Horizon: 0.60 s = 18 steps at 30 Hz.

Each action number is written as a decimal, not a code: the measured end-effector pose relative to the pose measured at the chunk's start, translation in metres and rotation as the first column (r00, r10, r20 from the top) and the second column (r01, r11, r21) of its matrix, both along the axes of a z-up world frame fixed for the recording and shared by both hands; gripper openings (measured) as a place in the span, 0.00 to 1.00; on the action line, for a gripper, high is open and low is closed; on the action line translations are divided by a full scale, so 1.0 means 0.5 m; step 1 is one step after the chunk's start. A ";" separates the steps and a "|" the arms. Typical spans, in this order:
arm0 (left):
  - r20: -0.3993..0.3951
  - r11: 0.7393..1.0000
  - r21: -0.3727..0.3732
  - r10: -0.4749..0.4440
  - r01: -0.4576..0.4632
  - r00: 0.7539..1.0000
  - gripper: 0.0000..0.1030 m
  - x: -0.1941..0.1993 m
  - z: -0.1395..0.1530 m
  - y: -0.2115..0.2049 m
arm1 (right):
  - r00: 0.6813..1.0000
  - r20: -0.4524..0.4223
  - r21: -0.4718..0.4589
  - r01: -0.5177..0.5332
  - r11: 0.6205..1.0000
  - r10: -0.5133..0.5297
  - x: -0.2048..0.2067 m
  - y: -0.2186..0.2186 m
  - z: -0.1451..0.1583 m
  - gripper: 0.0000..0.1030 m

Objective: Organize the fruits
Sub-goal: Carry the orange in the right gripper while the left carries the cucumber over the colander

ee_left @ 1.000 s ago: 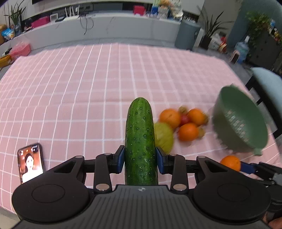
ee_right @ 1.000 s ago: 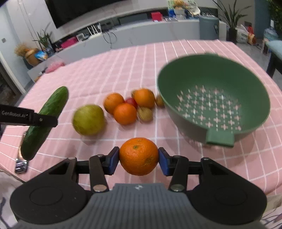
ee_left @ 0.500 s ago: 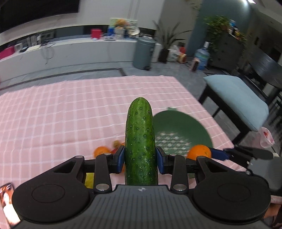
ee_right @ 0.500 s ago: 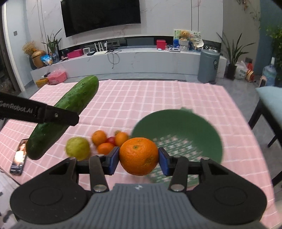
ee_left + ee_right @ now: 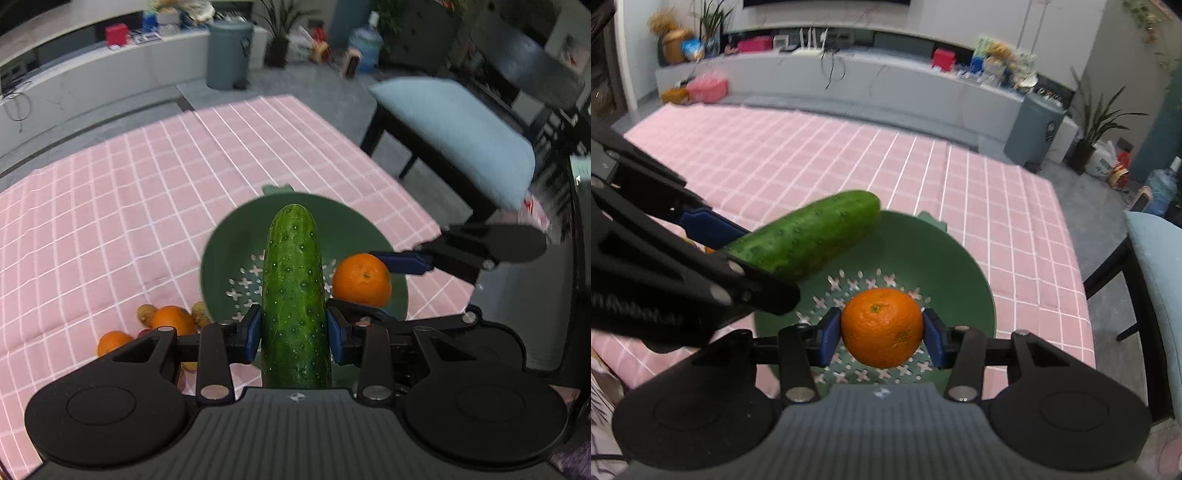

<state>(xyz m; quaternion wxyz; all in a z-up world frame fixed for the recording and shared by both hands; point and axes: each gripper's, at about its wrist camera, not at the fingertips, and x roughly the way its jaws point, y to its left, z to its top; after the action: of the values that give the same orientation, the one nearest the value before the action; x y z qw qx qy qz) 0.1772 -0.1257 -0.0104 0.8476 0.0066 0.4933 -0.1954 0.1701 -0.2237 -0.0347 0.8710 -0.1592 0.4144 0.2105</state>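
Note:
My left gripper (image 5: 294,334) is shut on a dark green cucumber (image 5: 295,288), held lengthwise above the green colander (image 5: 236,240). An orange (image 5: 881,328) sits between the blue pads of my right gripper (image 5: 881,334), which is shut on it, also above the colander (image 5: 942,254). In the right wrist view the cucumber (image 5: 809,232) and the left gripper come in from the left over the bowl. The left wrist view shows that orange (image 5: 362,279) to the right of the cucumber. Loose fruits (image 5: 171,320) lie on the cloth left of the colander.
The table wears a pink checked cloth (image 5: 110,206). A chair with a light blue cushion (image 5: 461,136) stands off the table's right edge. A grey bin (image 5: 1034,129) and a long low cabinet (image 5: 849,77) are beyond the far edge.
Both grippers swung over the colander with their loads, so cucumber and orange now hang above the bowl. The fruit pile and the phone slid to the left; the phone left the view.

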 end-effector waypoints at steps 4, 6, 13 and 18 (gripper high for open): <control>-0.053 0.999 0.019 -0.044 0.045 0.998 0.40 0.028 -0.027 -0.021 | 0.998 -0.056 -0.038 -0.024 0.999 0.022 0.031 0.003 -0.031 0.43; -0.073 0.997 0.035 -0.067 0.070 0.995 0.40 0.036 -0.039 -0.030 | 0.996 -0.085 -0.046 -0.030 0.998 0.026 0.043 0.001 -0.047 0.43; -0.139 0.988 0.111 -0.091 0.107 0.986 0.40 0.064 -0.079 -0.044 | 0.986 -0.149 -0.074 -0.088 0.993 0.076 0.057 0.013 -0.086 0.43; -0.172 0.985 0.120 -0.102 0.123 0.980 0.40 0.075 -0.091 -0.047 | 0.980 -0.176 -0.097 -0.111 0.989 0.092 0.068 0.025 -0.104 0.43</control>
<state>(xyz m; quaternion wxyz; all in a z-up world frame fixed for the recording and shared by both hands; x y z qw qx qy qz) 0.2149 -0.1494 -0.0560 0.7890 0.0733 0.5725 -0.2104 0.2041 -0.2113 -0.0865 0.8105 -0.2078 0.4897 0.2452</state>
